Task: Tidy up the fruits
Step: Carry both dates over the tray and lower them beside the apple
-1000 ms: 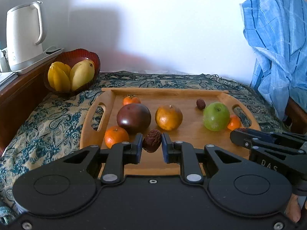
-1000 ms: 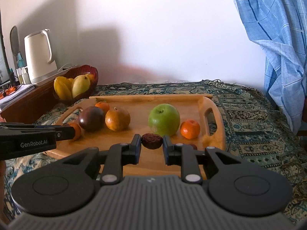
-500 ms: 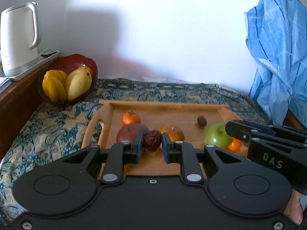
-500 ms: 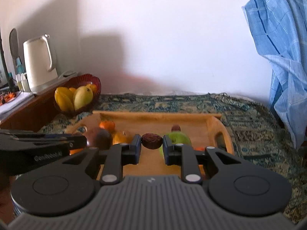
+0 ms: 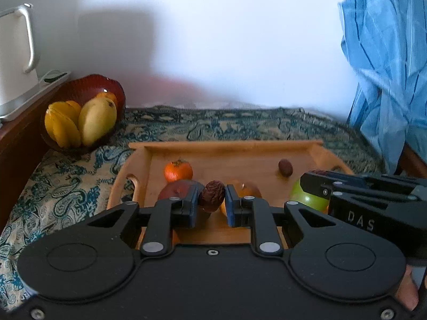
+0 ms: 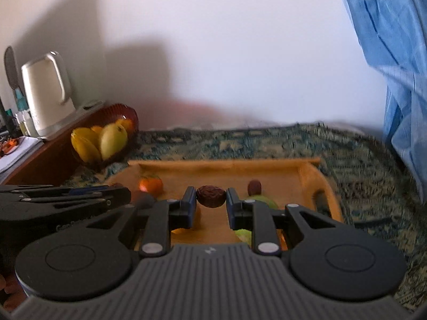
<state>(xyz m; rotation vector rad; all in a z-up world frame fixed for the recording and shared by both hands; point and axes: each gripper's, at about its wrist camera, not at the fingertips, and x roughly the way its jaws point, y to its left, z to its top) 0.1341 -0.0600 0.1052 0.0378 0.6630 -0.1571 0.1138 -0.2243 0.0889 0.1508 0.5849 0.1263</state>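
My left gripper [image 5: 212,202] is shut on a wrinkled brown date [image 5: 211,196], held above the near part of the wooden tray [image 5: 226,149]. My right gripper [image 6: 210,201] is shut on another brown date [image 6: 210,196] above the same tray [image 6: 221,164]. On the tray lie a small orange tangerine [image 5: 178,170], a dark purple fruit [image 5: 177,189], an orange [image 5: 248,190], a green apple [image 5: 307,196] and a loose date [image 5: 285,167]. The right gripper's body shows in the left wrist view [image 5: 373,200].
A dark red bowl [image 5: 88,90] with yellow starfruit and mango [image 5: 97,117] sits at the back left beside a white kettle [image 6: 46,93] on a wooden shelf. A blue cloth [image 5: 387,66] hangs at the right. A patterned cloth [image 5: 66,186] covers the surface.
Both grippers have risen and pulled back from the tray, each still holding its date. The tray and fruit now sit lower and farther away in both views.
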